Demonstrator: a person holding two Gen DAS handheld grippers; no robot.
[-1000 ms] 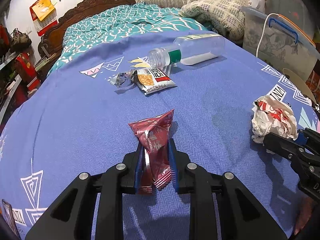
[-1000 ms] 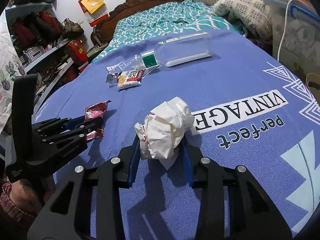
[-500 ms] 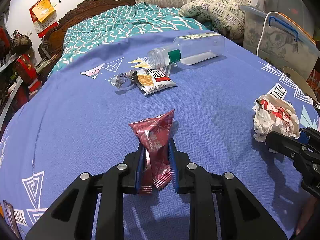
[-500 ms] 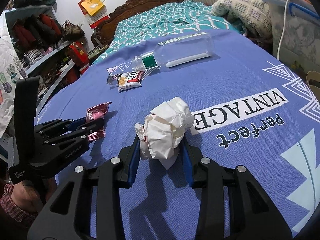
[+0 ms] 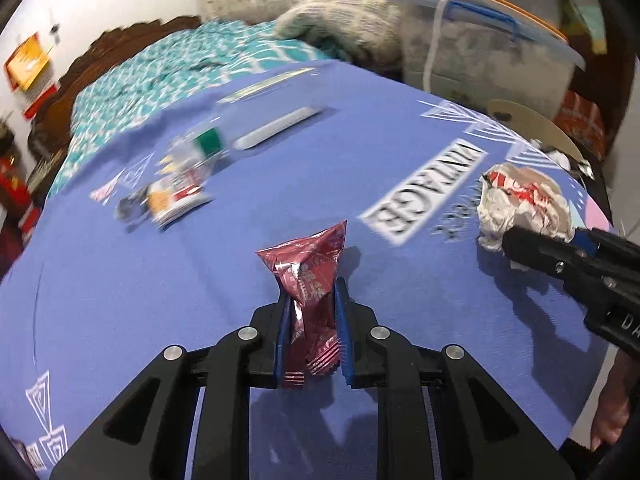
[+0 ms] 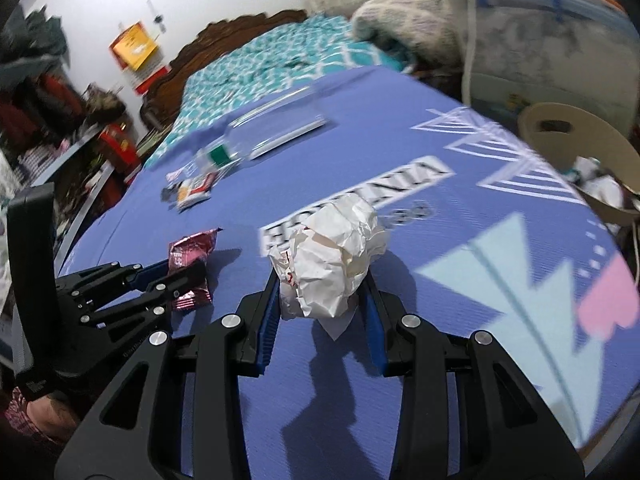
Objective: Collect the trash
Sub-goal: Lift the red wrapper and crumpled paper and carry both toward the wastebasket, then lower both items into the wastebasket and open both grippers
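Left gripper (image 5: 310, 300) tilted steeply down toward the blue cloth (image 5: 120, 280) over the bed; fingers (image 5: 283, 332) narrow, blue pads pressed on both sides of a red foil wrapper (image 5: 310, 264). Wrapper stands upright between the pads, crimped top flaring above the tips, bottom seam hanging below them. From the right wrist view the same gripper (image 6: 188, 276) enters from the left edge, lying nearly level over the cloth (image 6: 460, 360), the person's hand (image 6: 44, 420) under its black handle.

Right gripper (image 6: 322, 292) also angled downward, less steeply; fingers (image 6: 270, 312) moderately apart and closed on a crumpled paper ball (image 6: 332, 264), white with red print, which fills the gap and bulges above the tips. In the left wrist view this gripper (image 5: 516, 240) reaches in from the right edge with the paper ball (image 5: 520, 204) at its tip.

Both grippers side by side near the front edge of the bed, red wrapper (image 6: 192, 256) left of the paper ball, apart from it.

Remaining on the cloth toward the far side, motion-blurred: a clear plastic bottle (image 5: 256, 128) lying on its side, and just in front of it a small snack packet (image 5: 176, 200). A light-coloured bin (image 6: 576, 140) with scraps inside sits off the right edge of the bed
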